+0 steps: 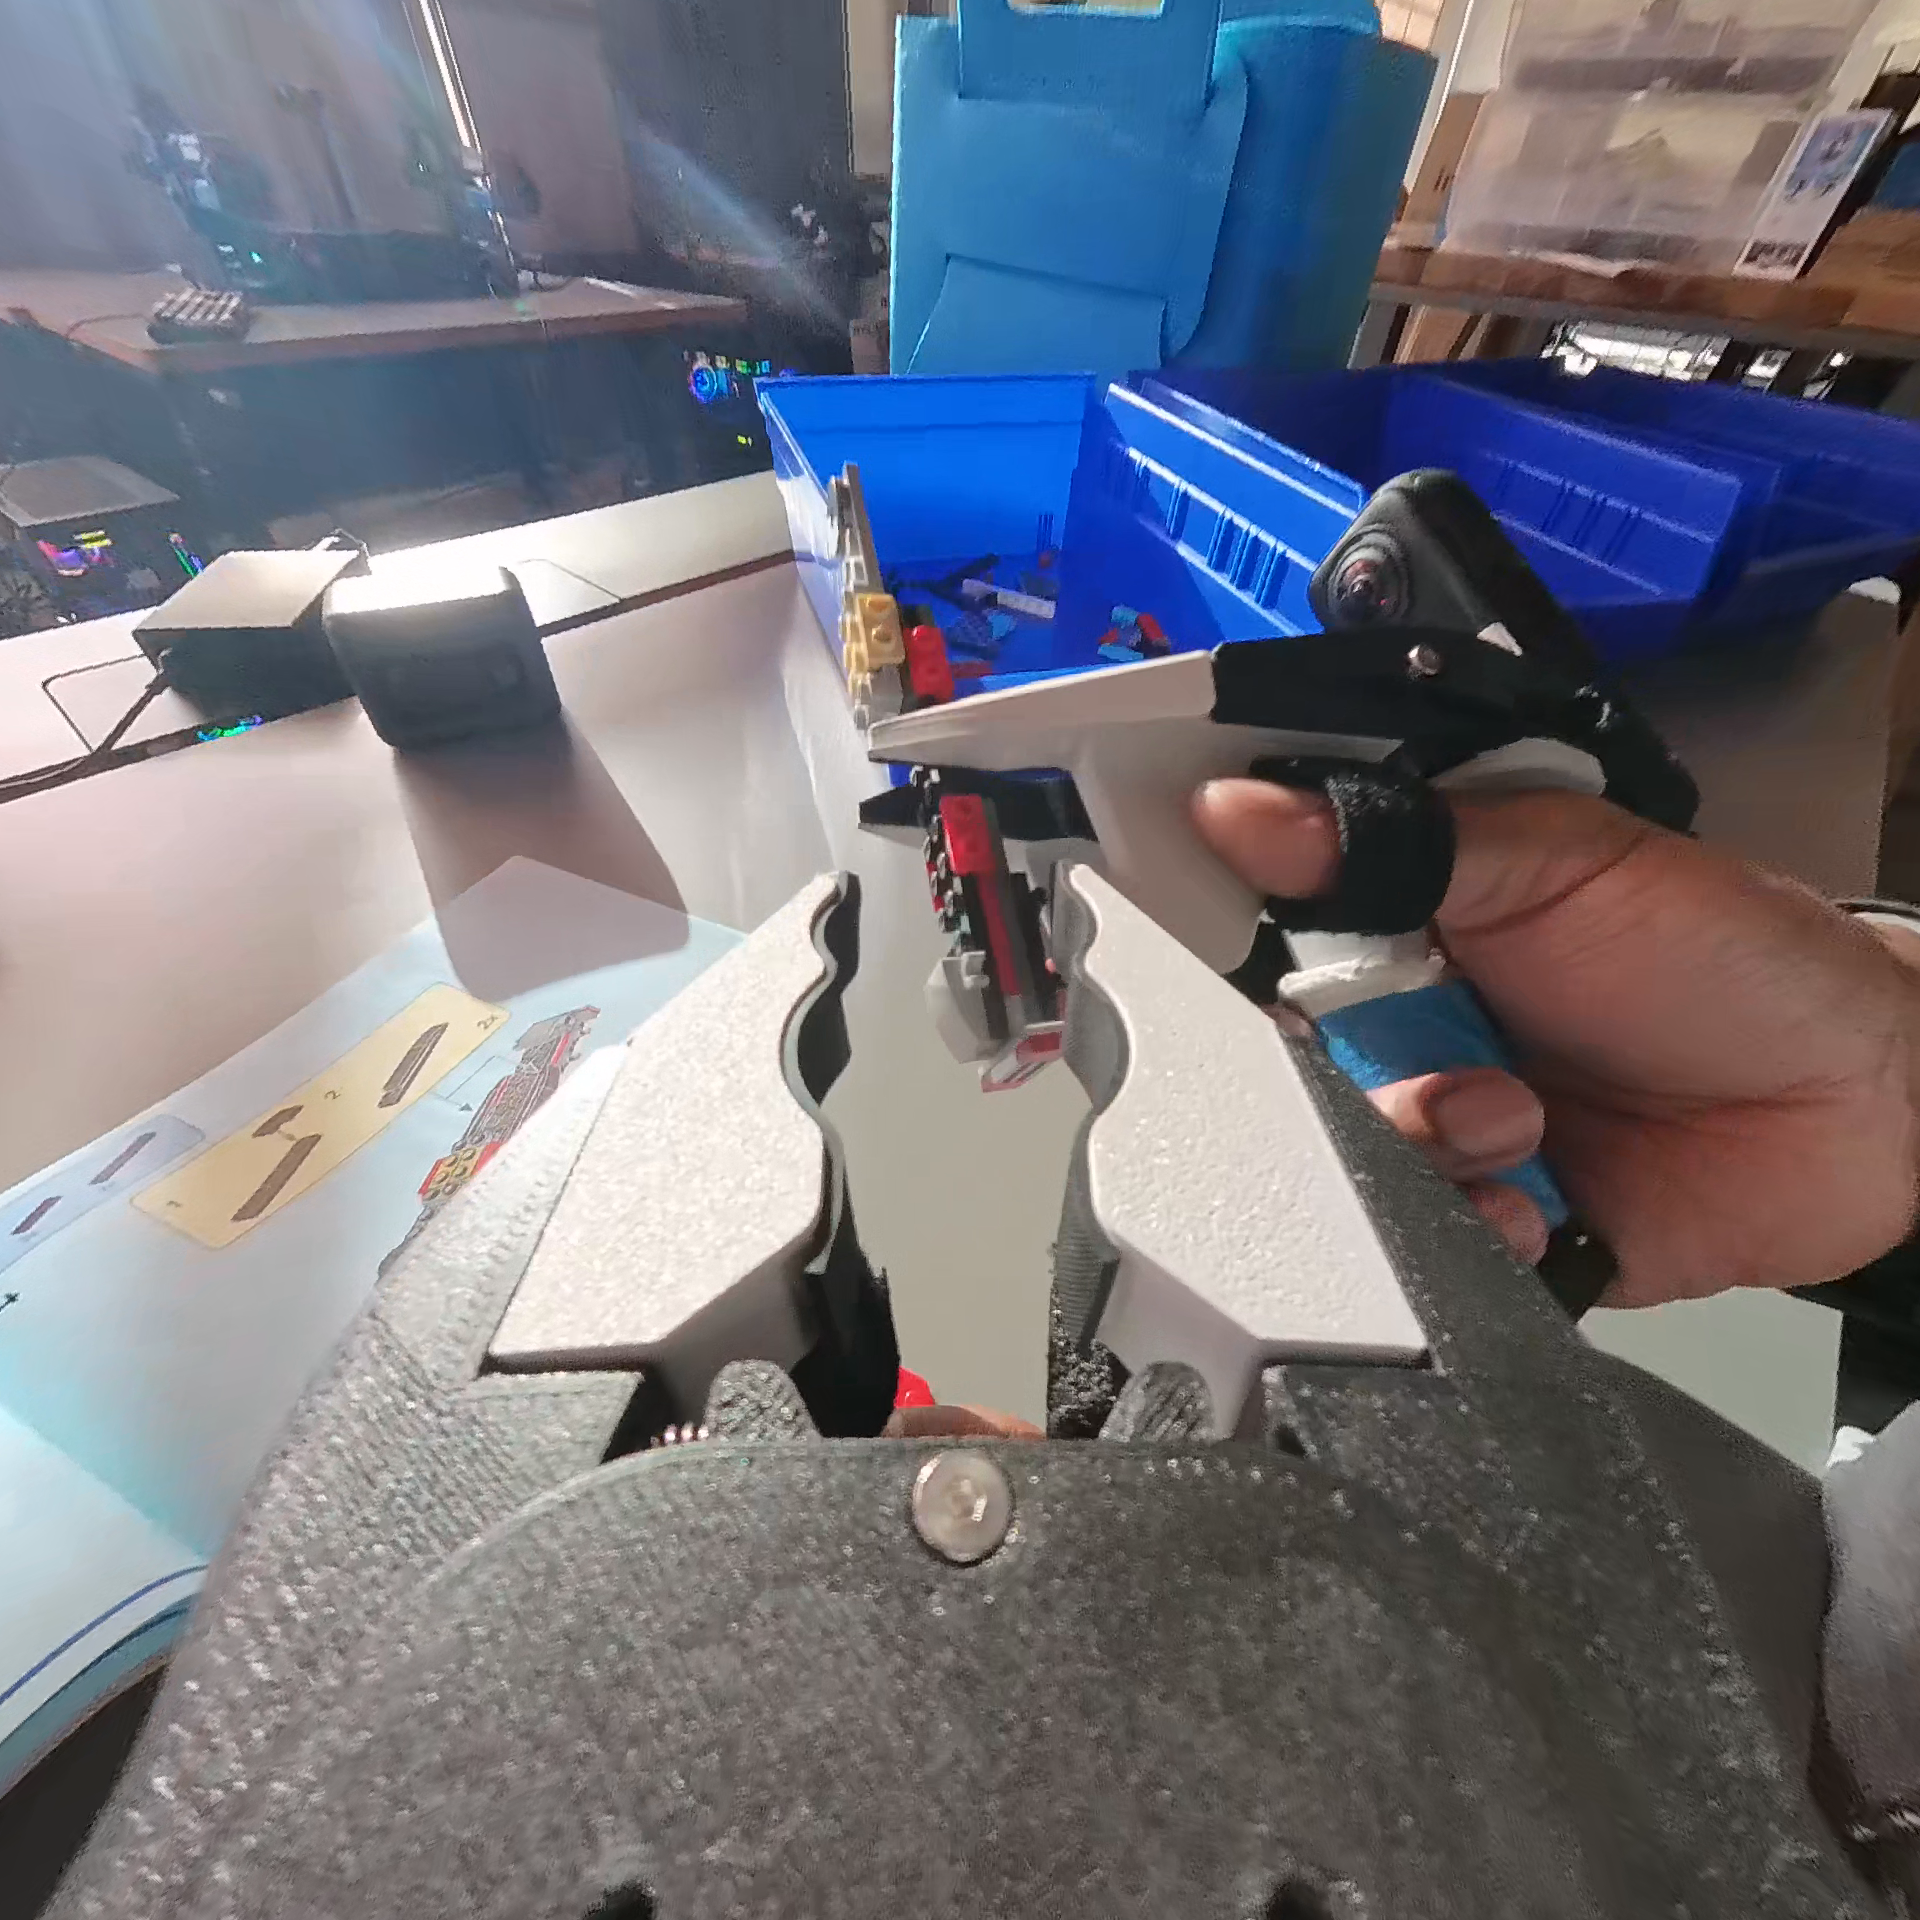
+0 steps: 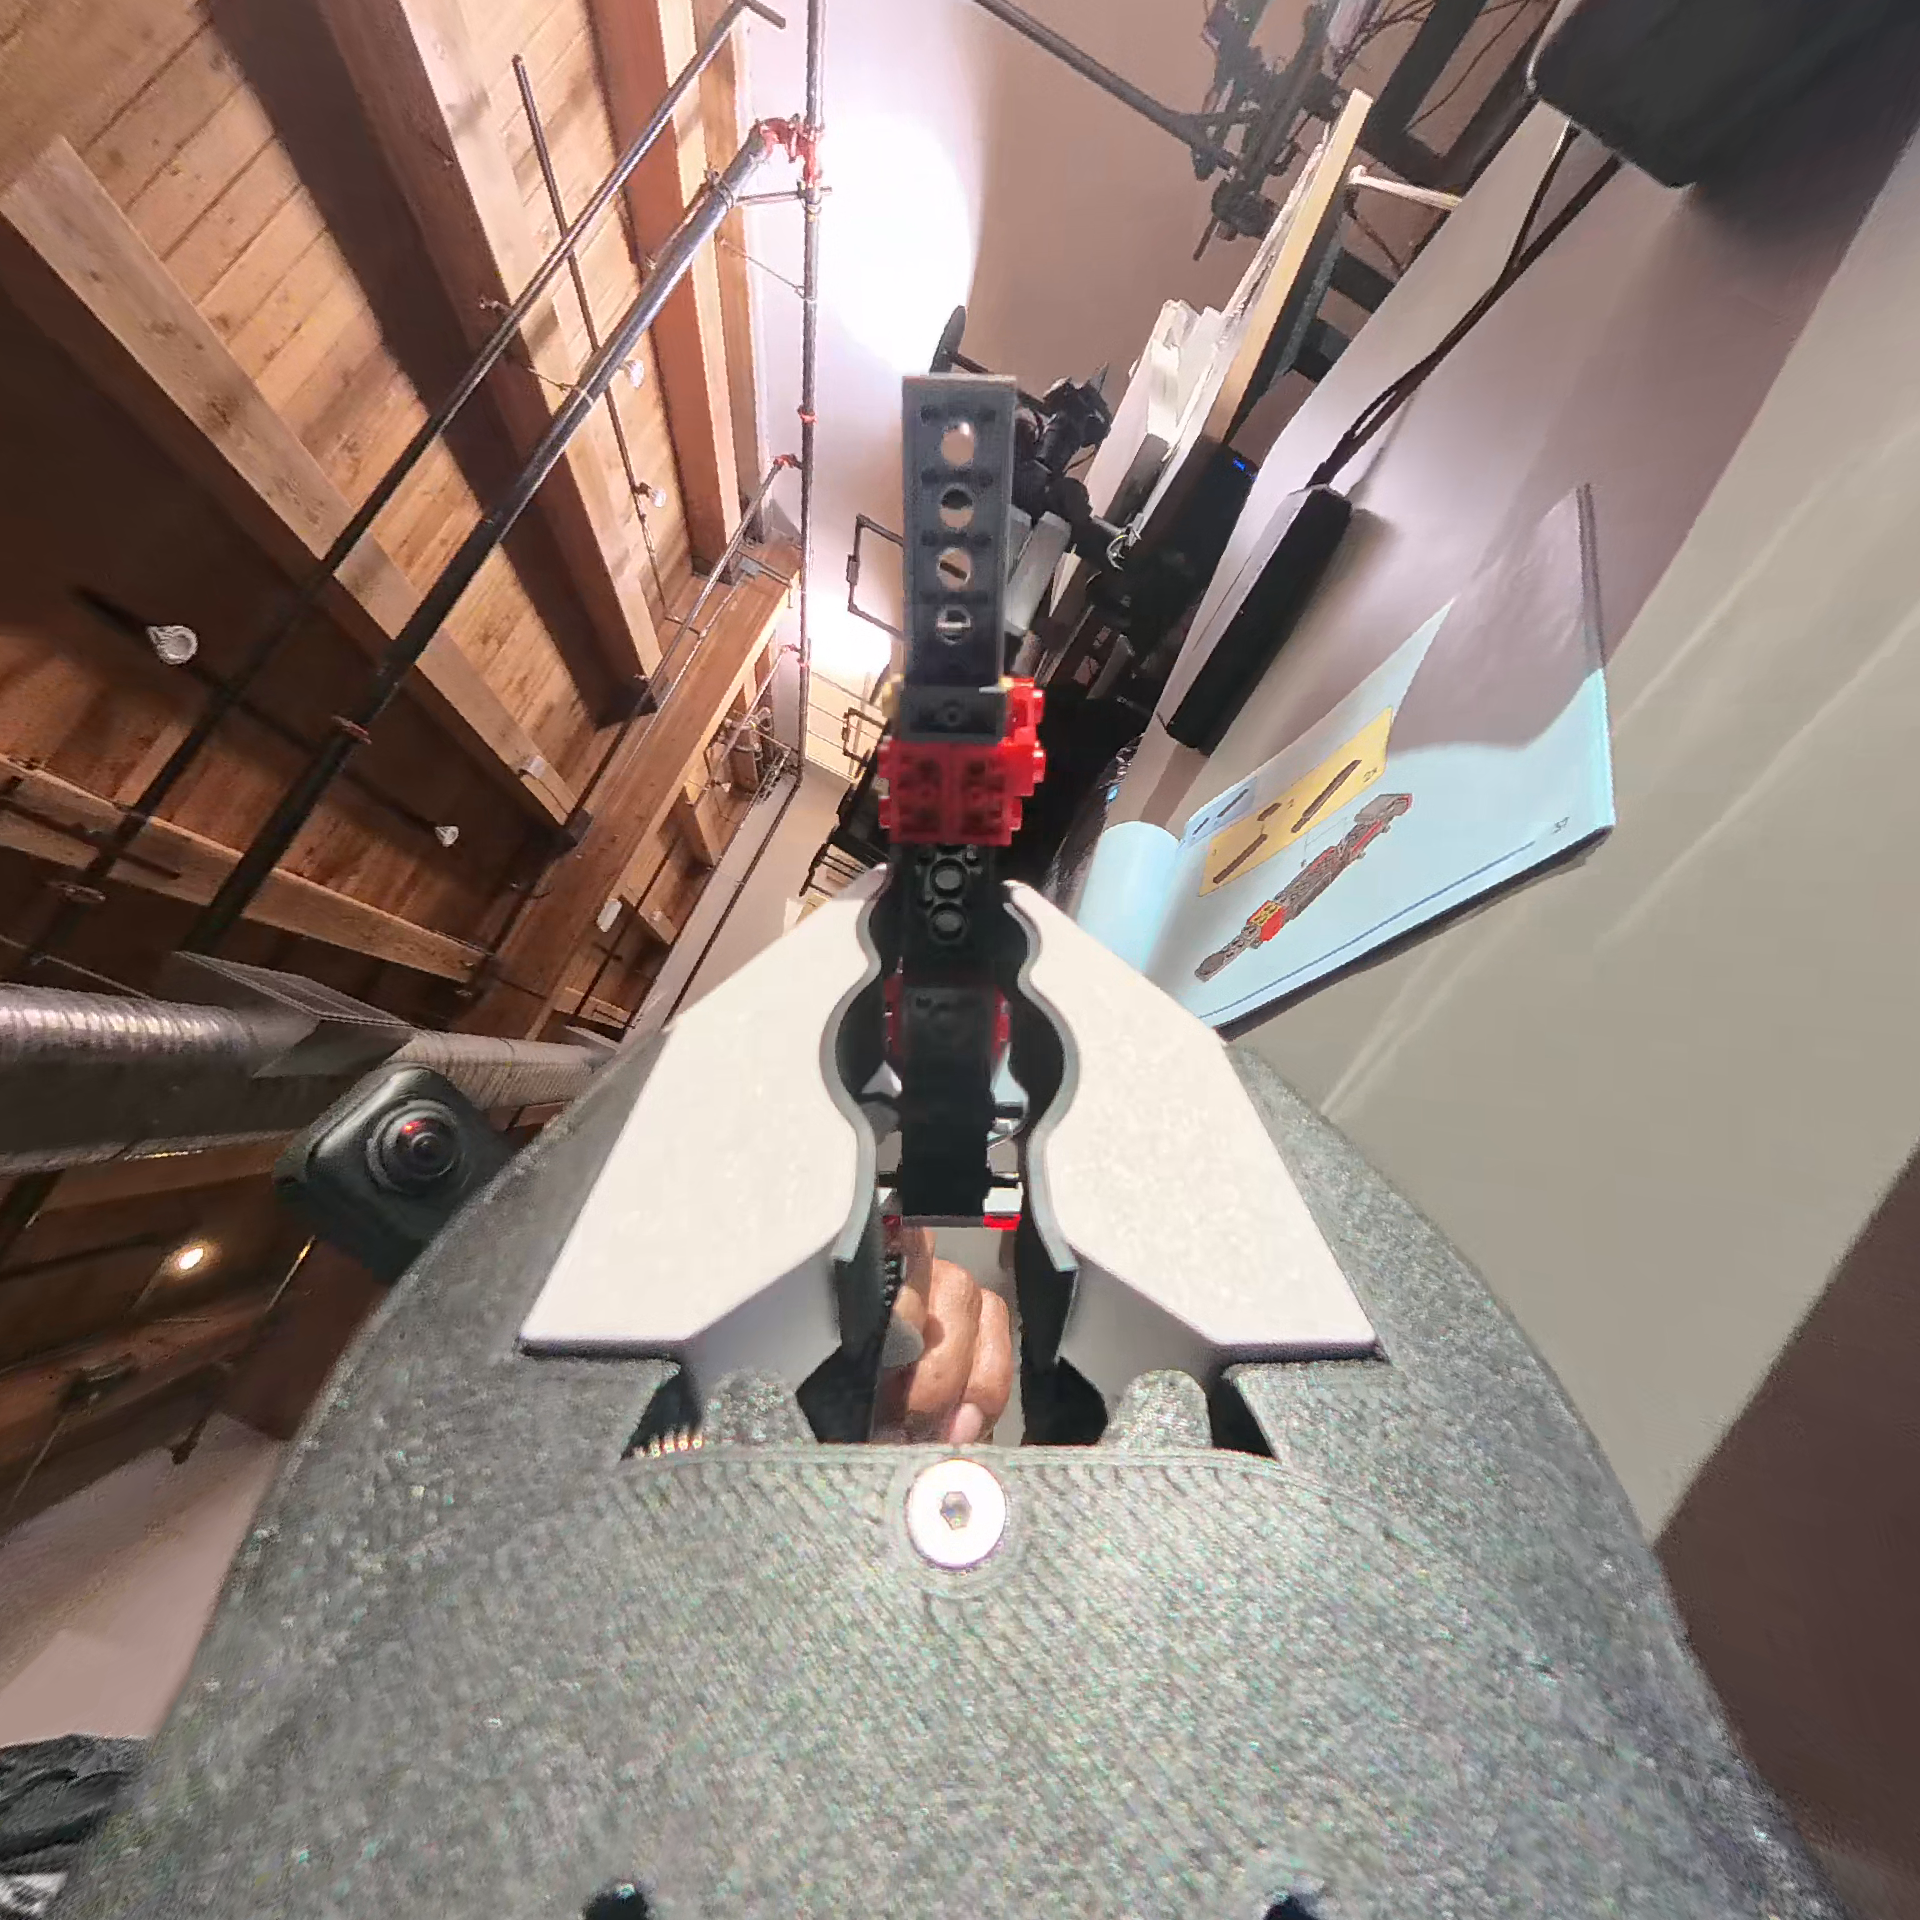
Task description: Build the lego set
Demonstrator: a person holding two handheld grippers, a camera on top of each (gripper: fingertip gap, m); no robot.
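Note:
The lego assembly (image 1: 987, 904) is a long build of dark grey, black and red pieces with a white end. My right gripper (image 1: 873, 769), held by a hand, is shut on it and holds it upright above the table. In the right wrist view the assembly (image 2: 956, 582) sticks out forward from the shut right gripper (image 2: 951, 920), dark grey holed plate foremost. My left gripper (image 1: 956, 914) is open. The assembly's lower end hangs between its fingertips, close to the right finger (image 1: 1101, 997); I cannot tell if they touch.
A blue bin (image 1: 935, 457) with several loose bricks stands just behind the assembly, and a second blue bin (image 1: 1558, 468) is to its right. The open instruction booklet (image 1: 312, 1122) lies at the left on the table. Two black boxes (image 1: 447, 665) sit farther left. My two grippers' fingertips are within a few centimetres of each other.

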